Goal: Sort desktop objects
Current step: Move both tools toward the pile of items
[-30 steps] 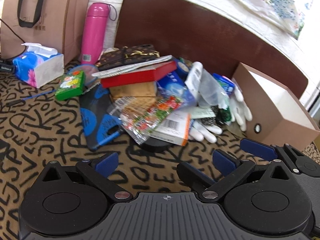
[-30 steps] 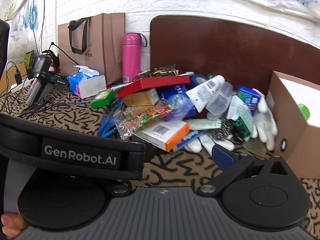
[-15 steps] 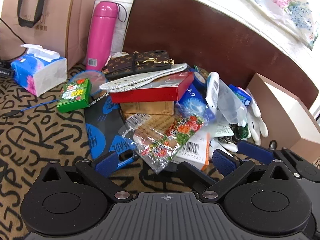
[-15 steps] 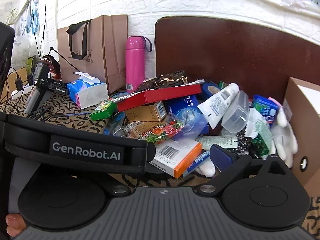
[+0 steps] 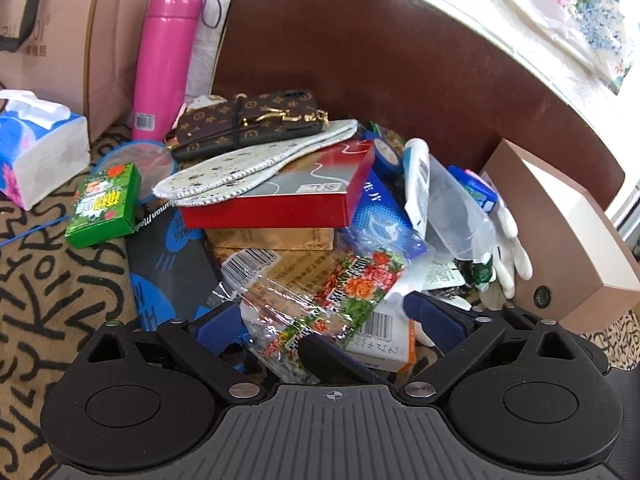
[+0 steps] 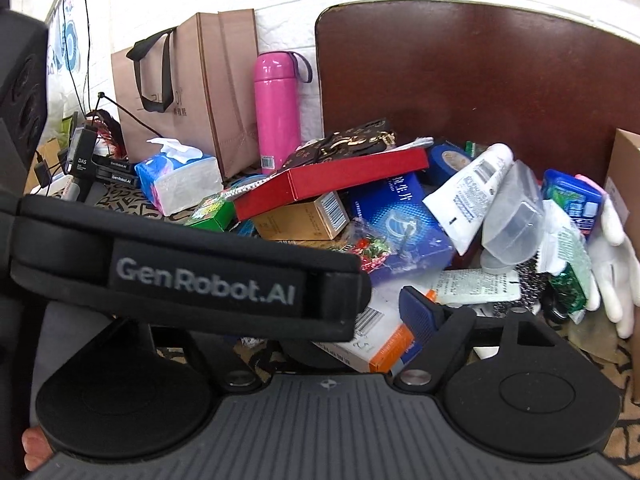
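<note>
A heap of desk clutter lies on the patterned cloth. A clear flower-printed snack packet (image 5: 320, 300) rests on an orange-and-white box (image 5: 384, 340) at the heap's near edge. My left gripper (image 5: 326, 320) is open, its blue pads on either side of the packet without pressing it. In the right wrist view the same box (image 6: 384, 332) lies between the jaws of my right gripper (image 6: 352, 326), which are closing. One blue fingertip (image 6: 416, 312) stands at the box's right edge. The other is hidden behind the left gripper's strap (image 6: 200, 280).
The heap holds a red box (image 5: 280, 200), an insole (image 5: 256, 164), a brown patterned case (image 5: 248, 124), a white tube (image 6: 468, 200) and white gloves (image 6: 612, 256). A pink flask (image 5: 164, 60), tissue pack (image 5: 36, 148) and green box (image 5: 104, 204) stand left. A cardboard box (image 5: 568, 240) stands right.
Both grippers have moved forward into the heap. The snack packet now sits between the left pads. The right gripper's visible finger has swung inward towards the orange-and-white box.
</note>
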{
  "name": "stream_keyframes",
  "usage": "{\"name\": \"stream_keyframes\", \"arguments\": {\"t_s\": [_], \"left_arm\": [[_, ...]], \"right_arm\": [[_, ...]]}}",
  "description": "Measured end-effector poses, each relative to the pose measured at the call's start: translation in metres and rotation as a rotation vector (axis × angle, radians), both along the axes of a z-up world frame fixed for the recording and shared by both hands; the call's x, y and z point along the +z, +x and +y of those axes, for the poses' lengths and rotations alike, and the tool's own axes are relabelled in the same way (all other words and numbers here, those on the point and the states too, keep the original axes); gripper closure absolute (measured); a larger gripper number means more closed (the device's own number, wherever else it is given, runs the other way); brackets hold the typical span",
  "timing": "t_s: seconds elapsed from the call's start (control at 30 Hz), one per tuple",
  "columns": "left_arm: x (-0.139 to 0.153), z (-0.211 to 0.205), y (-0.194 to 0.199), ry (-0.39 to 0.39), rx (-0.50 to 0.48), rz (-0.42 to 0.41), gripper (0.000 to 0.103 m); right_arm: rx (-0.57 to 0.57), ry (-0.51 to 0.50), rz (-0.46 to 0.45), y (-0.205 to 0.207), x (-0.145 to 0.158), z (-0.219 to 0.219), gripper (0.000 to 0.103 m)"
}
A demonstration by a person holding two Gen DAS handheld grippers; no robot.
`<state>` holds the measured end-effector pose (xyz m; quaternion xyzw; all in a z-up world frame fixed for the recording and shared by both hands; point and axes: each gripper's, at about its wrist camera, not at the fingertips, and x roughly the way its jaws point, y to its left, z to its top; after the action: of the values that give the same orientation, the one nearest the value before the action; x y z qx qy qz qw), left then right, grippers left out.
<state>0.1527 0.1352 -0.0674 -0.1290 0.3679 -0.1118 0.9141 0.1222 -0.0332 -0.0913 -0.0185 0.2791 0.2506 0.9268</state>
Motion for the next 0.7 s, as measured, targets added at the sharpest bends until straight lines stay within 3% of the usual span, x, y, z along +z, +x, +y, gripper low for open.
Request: {"name": "stream_keyframes", "arguments": {"t_s": [0.17,0.23,0.4,0.53,0.7], "left_arm": [[0.0,0.003,0.006,0.013,0.002,-0.011,0.007],[0.0,0.002,0.009,0.021,-0.01,-0.014,0.016],[-0.001,0.0,0.01,0.043,-0.015,-0.004,0.025],[0.003,-0.002,0.007,0.048,-0.021,-0.019,0.049],[0.013,-0.015,-0.002,0.078,-0.051,-0.047,0.054]], "right_arm": [[0.019,0.013,-0.024,0.005,-0.001,0.006,0.031],[0.029,0.021,-0.025,0.007,-0.001,0.008,0.039],[0.011,0.059,0.026,0.015,-0.003,0.003,0.055],[0.003,0.078,0.046,0.017,-0.001,0.0,0.061],[-0.018,0.075,0.031,0.01,0.005,-0.001,0.063]]}}
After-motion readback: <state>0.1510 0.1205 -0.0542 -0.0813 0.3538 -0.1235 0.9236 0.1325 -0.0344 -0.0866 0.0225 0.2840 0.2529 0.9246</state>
